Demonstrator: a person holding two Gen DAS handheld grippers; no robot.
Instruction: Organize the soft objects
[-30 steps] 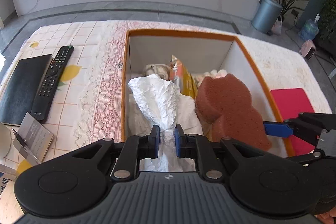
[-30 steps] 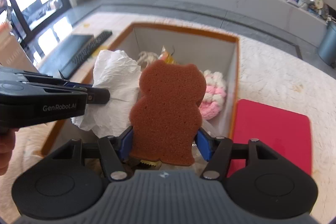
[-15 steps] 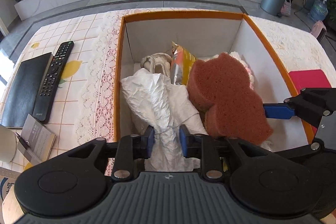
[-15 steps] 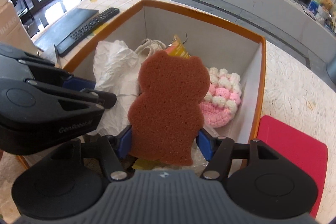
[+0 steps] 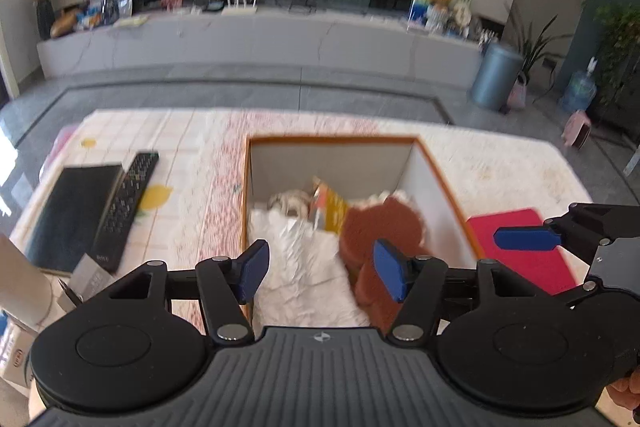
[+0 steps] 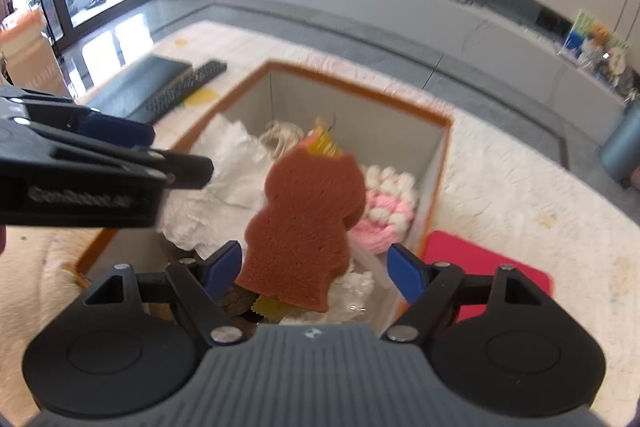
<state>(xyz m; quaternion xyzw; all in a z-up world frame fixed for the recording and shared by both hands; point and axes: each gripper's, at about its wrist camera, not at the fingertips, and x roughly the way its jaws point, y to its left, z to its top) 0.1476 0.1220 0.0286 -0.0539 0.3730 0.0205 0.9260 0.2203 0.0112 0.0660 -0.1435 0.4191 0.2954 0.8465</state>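
Observation:
An orange-rimmed white box (image 5: 436,171) (image 6: 438,163) stands on the table. In it lie a crumpled white cloth (image 5: 308,267) (image 6: 232,167), a brown bear-shaped sponge (image 5: 380,227) (image 6: 308,211), a pink and white knitted piece (image 6: 384,211), a yellow packet (image 5: 330,207) and a beige bundle (image 5: 290,201). My left gripper (image 5: 322,271) is open and empty above the box's near end. My right gripper (image 6: 314,267) is open; the sponge stands free between its jaws, inside the box.
A black remote (image 5: 126,207) and a black notebook (image 5: 74,207) lie left of the box on the lace-and-tile cloth. A red pad (image 5: 524,251) (image 6: 492,279) lies right of the box. A white paper roll (image 5: 20,287) stands at the near left.
Both grippers have opened and drawn back and up. The left one let go of the white cloth, the right one let go of the brown sponge; both now rest in the box.

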